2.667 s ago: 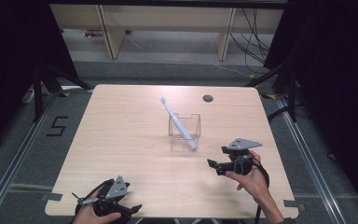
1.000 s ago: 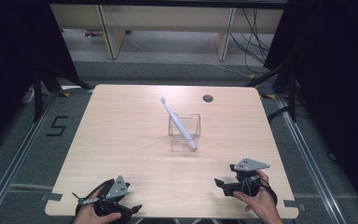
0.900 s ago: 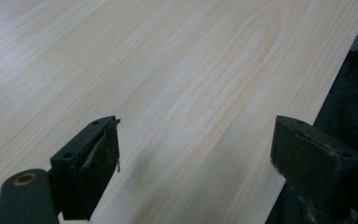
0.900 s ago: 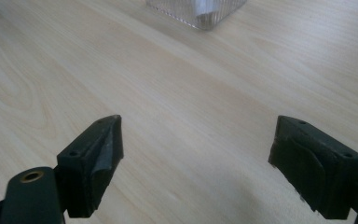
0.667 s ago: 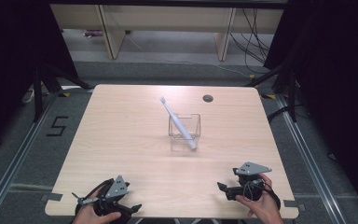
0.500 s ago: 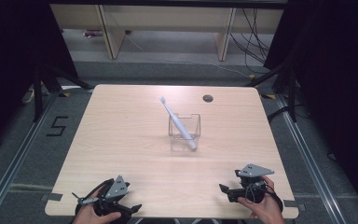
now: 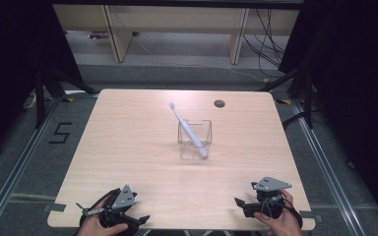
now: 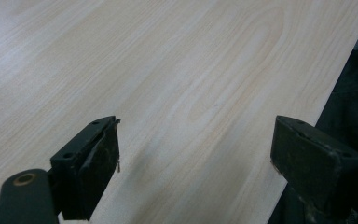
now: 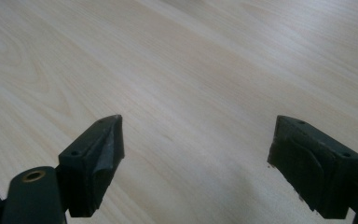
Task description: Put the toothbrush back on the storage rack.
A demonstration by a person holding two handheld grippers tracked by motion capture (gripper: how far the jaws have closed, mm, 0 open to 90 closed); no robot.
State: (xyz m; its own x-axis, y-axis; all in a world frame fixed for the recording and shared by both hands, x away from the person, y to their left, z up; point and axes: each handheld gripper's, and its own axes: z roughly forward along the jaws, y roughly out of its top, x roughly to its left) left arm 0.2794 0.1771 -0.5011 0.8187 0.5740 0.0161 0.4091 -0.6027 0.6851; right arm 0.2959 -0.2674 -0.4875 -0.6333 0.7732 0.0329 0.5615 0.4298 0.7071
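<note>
Toothbrush point(image 7: 187, 130) in cup point(image 7: 195, 139); hand-held grippers wide, empty.

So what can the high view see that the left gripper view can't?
High view alone: a white toothbrush leaning tilted in a clear square cup mid-table, a dark round hole near the far edge, and the right gripper at the near right corner. Left gripper view alone: a close look at the left gripper, its jaws wide apart with nothing between them. Both share the pale wooden table and that left gripper.

Black two-jaw tools point(image 7: 246, 206) with grey three-cornered plates
</note>
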